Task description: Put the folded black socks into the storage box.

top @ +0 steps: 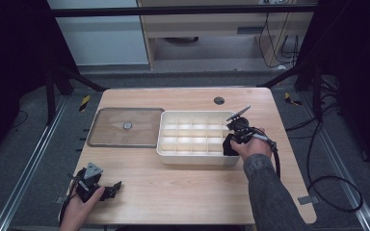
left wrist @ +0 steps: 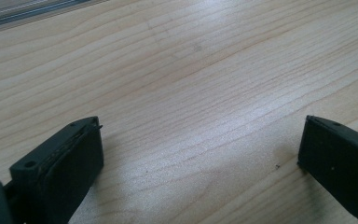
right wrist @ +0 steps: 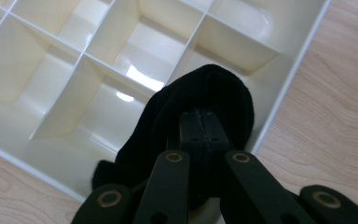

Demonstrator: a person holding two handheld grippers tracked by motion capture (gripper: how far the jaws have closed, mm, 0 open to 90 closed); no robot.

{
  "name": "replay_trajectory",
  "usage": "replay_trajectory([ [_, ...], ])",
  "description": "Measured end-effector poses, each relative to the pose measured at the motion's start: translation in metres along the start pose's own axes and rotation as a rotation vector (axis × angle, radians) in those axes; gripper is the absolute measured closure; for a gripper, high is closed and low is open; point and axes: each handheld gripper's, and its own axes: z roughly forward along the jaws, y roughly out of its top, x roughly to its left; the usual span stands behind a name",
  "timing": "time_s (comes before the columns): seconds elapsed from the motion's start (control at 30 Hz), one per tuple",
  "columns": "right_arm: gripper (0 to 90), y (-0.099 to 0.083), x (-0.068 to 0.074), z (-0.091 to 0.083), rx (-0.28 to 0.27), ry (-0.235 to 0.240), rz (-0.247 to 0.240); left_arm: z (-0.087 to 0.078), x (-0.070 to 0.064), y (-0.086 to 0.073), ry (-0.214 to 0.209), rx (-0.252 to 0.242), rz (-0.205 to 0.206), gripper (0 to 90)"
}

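At the near left corner of the desk (top: 173, 187), the left gripper (top: 107, 189) is rested with its jaws spread wide and nothing between them. Farther off, a black cloth (right wrist: 205, 107) is clamped by the right gripper (right wrist: 200, 126), its jaws pressed together on the fabric, over the near right corner of the white divided tray (top: 192, 159). A clear lid (top: 125, 127) is laid left of the tray.
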Motion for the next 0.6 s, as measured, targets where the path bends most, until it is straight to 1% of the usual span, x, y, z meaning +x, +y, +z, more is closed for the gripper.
replay_trajectory([
  [0.03, 90.0, -0.001, 0.001, 0.001, 0.005, 0.003, 0.003, 0.0, 0.0, 0.0, 0.0, 0.0, 0.0, 0.0],
  [0.1, 90.0, -0.003, 0.003, 0.003, 0.003, 0.003, -0.011, 0.0, 0.0, 0.0, 0.0, 0.0, 0.0, 0.0],
  [0.23, 90.0, -0.006, 0.005, 0.006, 0.001, 0.011, -0.002, 0.0, 0.0, 0.0, 0.0, 0.002, 0.001, 0.0],
  [0.33, 90.0, -0.01, 0.006, 0.01, -0.006, 0.008, -0.012, 0.0, 0.0, 0.0, -0.002, 0.002, 0.004, 0.0],
  [0.47, 90.0, -0.012, 0.008, 0.013, -0.003, 0.008, -0.011, 0.0, 0.0, 0.001, -0.001, 0.004, 0.011, 0.0],
  [0.53, 90.0, -0.014, 0.009, 0.016, -0.001, 0.007, -0.019, 0.0, -0.001, 0.001, -0.002, 0.003, 0.01, 0.0],
  [0.6, 90.0, -0.015, 0.01, 0.018, 0.0, 0.009, -0.012, 0.0, -0.001, 0.001, -0.003, 0.004, 0.012, 0.0],
])
